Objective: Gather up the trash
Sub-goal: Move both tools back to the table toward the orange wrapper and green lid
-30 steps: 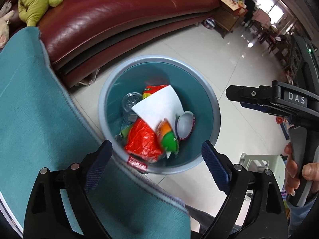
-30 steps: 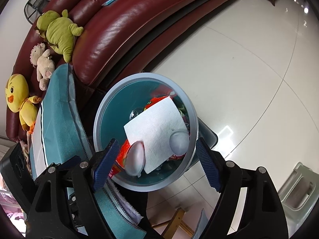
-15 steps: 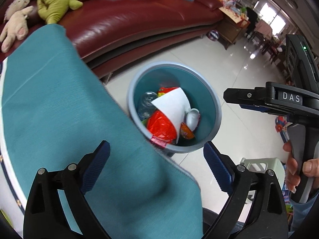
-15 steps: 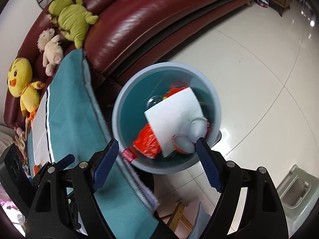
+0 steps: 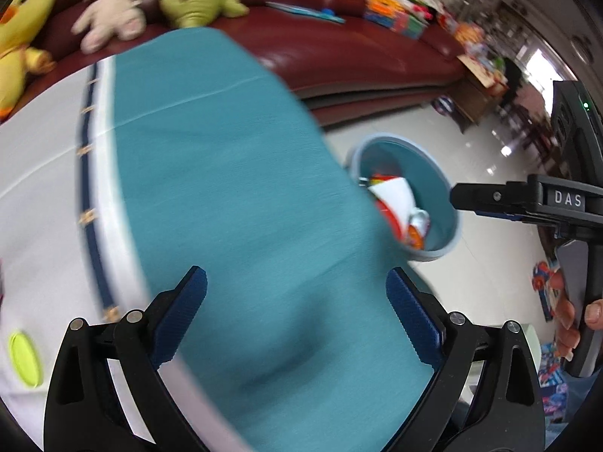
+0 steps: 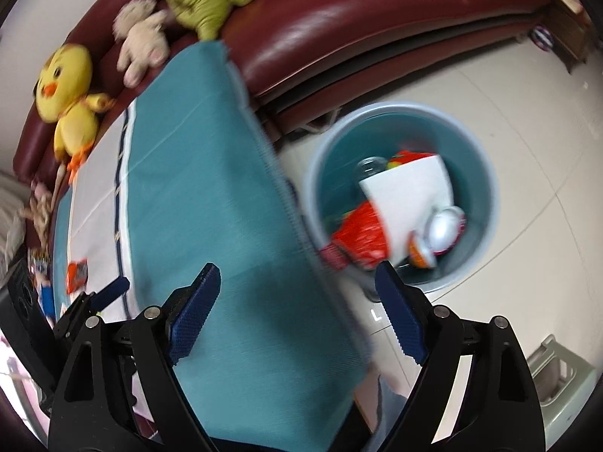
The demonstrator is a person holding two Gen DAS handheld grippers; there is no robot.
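Filled trash bin [image 6: 486, 173] beside teal-covered table [image 6: 211, 196]

Bright daylight, glare on the floor [image 5: 501, 150] and sofa [image 6: 301, 34], motion blur throughout, fisheye-bent, dark-cornered edges.

Teal cloth [image 6: 233, 207] overhangs beside the bin [image 6: 486, 173]; bin mouth unobstructed above.

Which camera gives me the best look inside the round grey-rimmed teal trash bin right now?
The right wrist view: the round grey-rimmed teal trash bin shows its whole rim and the trash inside. In the left wrist view, the bin is smaller and partly cut off by the teal tablecloth.
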